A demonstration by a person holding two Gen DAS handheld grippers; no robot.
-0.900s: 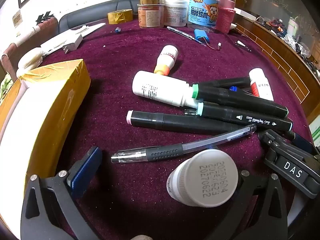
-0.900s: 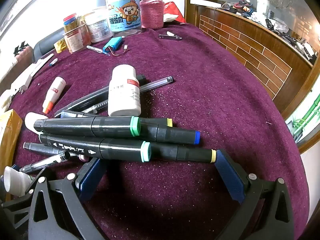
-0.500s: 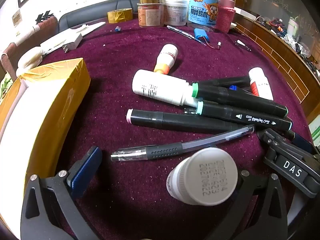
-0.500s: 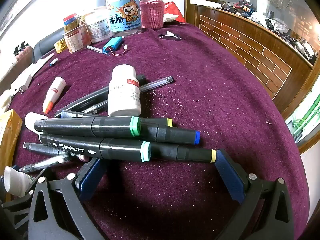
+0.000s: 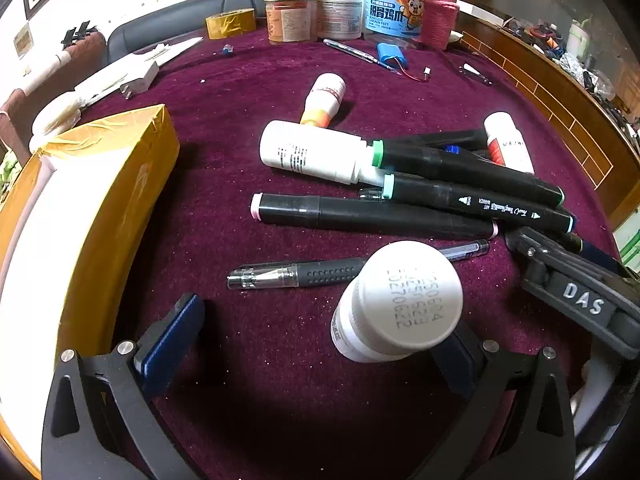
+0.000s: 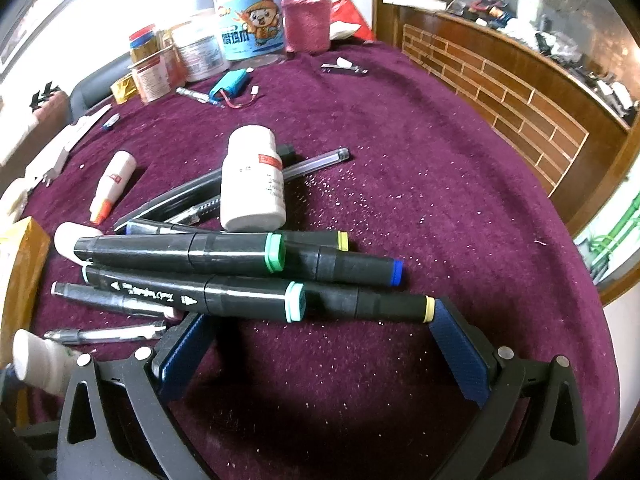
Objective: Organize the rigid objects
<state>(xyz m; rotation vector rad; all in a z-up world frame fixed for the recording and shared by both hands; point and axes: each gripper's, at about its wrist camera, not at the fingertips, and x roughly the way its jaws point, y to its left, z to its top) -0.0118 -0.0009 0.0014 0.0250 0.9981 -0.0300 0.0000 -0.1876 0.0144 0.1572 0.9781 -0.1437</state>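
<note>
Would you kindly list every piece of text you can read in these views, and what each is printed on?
"DAS": right gripper body, raised white letters.
"MARKER": black marker, among script too small to read.
Upright white bottle cap: stamped digits, blurred.
Blue-labelled jar: Chinese characters, small print unreadable.

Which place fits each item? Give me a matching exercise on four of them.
Items:
1. tape roll
2. blue battery
3. yellow box
4. gel pen

Places:
A. left edge of the left-wrist view
B. just ahead of the left claw
C. far side, left of the jars
D. far side, before the cartoon jar

Pairs: 1-C, 2-D, 3-A, 4-B
</note>
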